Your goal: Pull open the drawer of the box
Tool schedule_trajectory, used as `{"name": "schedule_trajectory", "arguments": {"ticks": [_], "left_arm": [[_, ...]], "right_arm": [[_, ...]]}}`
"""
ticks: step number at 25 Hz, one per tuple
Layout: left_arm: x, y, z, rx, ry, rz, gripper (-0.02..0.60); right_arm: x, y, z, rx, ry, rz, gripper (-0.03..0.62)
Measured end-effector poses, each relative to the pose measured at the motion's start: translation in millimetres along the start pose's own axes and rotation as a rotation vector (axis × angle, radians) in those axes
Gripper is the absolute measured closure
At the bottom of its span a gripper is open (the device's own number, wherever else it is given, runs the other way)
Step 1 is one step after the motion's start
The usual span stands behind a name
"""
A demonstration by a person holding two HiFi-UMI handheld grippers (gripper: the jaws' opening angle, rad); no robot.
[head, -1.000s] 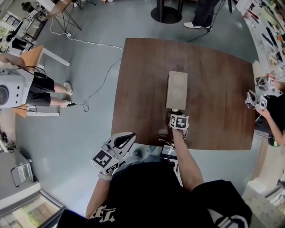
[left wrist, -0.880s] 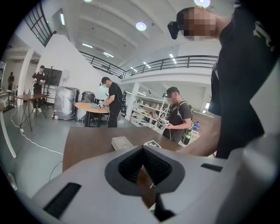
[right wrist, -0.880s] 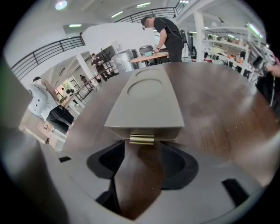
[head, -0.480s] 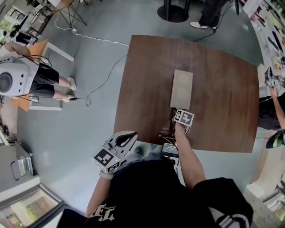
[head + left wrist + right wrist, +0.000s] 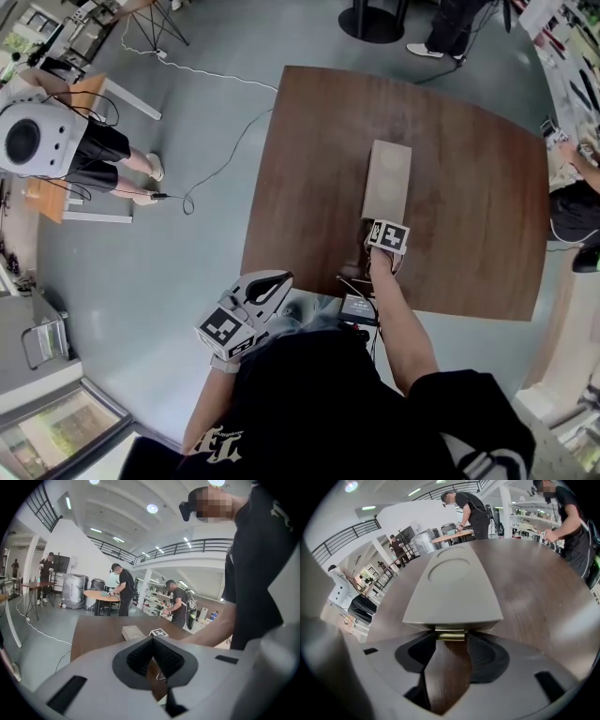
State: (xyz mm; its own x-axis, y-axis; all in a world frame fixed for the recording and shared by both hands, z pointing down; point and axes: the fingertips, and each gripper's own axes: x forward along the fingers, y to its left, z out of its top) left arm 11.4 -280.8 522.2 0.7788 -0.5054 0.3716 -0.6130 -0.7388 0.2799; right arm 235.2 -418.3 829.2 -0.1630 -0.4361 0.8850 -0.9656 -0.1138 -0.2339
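Note:
A long beige box point(image 5: 387, 178) lies on the brown table point(image 5: 469, 187), its top marked with round recesses point(image 5: 452, 571). A small brass handle point(image 5: 450, 634) sticks out of the end facing me. My right gripper point(image 5: 378, 225) points steeply down at that end. Its jaws have just been closing and stand either side of the handle without clearly pressing on it. In its own view the right gripper point(image 5: 451, 637) has the handle right at its tips. My left gripper point(image 5: 277, 280) hangs off the table's near left corner, jaw tips together and nothing held, and it point(image 5: 152, 638) looks across the table.
A black device point(image 5: 359, 307) with cables sits at the table's near edge by my right forearm. A person point(image 5: 572, 202) works at the right edge, another point(image 5: 94, 159) stands left beside a white machine point(image 5: 33, 141). A cable point(image 5: 216, 141) trails over the floor.
My right gripper has edged a little closer to the box's near end. The whole head view has shifted slightly. The left gripper has stayed where it was.

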Motion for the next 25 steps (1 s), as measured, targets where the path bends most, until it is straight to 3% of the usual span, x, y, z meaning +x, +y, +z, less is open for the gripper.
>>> {"name": "schedule_trajectory", "arguments": {"ticks": [16, 25], "left_arm": [[-17.7, -3.3, -8.7, -0.008, -0.014, 0.017, 0.577], [-33.3, -2.8, -12.9, -0.006, -0.031, 0.014, 0.578]], "right_arm": [[1.4, 0.6, 0.2, 0.005, -0.027, -0.021, 0.422], [-5.5, 5.2, -20.6, -0.003, -0.030, -0.020, 0.422]]}}
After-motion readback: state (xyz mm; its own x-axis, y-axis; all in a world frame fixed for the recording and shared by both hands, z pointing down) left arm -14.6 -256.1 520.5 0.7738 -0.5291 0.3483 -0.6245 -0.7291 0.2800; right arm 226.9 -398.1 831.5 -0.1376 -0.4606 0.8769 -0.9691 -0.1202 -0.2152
